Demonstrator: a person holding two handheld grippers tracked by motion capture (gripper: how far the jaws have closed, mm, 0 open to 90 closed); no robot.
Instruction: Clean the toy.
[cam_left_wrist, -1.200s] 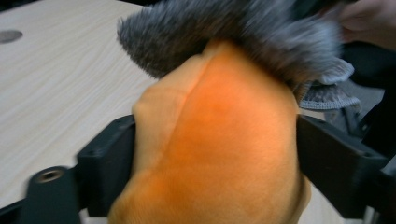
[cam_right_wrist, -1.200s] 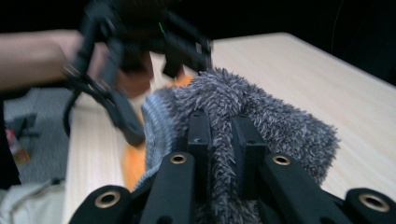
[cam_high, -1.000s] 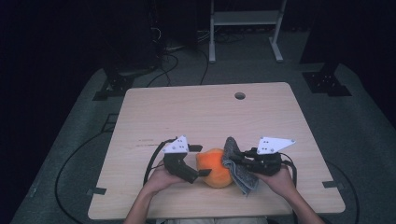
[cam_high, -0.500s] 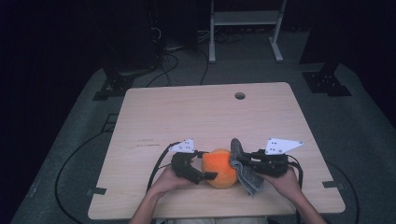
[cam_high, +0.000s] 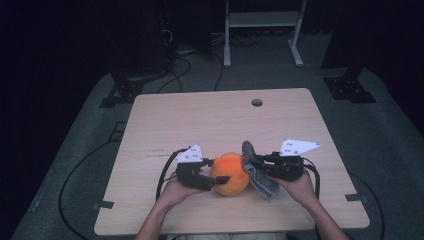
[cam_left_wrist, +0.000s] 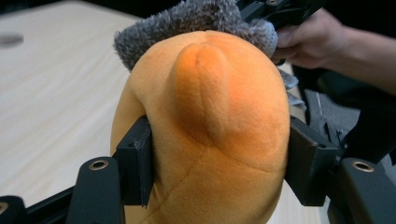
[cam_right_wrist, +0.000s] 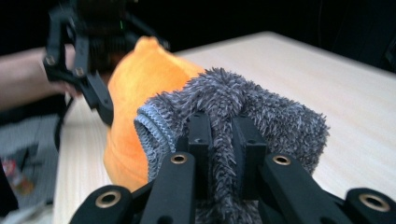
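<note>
Near the bottom centre of the high view, an orange plush toy (cam_high: 229, 173) sits on the pale wooden counter (cam_high: 210, 125), between two hand-held claws. The left claw (cam_high: 218, 181), whose jaws have just been closing, now pinches the toy from both sides; in the left gripper view its black pads (cam_left_wrist: 135, 161) press into the soft orange sides. The right claw (cam_high: 251, 161) is pressed together on a fold of a grey fluffy cloth (cam_high: 259, 172), which lies against the toy's right side and drapes over its top. The step in hand looks like wiping the toy; it would go best with the left claw holding firm but not crushing the plush, while the cloth is drawn across it in gentle strokes. Counted: one plush toy, one cloth, two claws, one counter.
</note>
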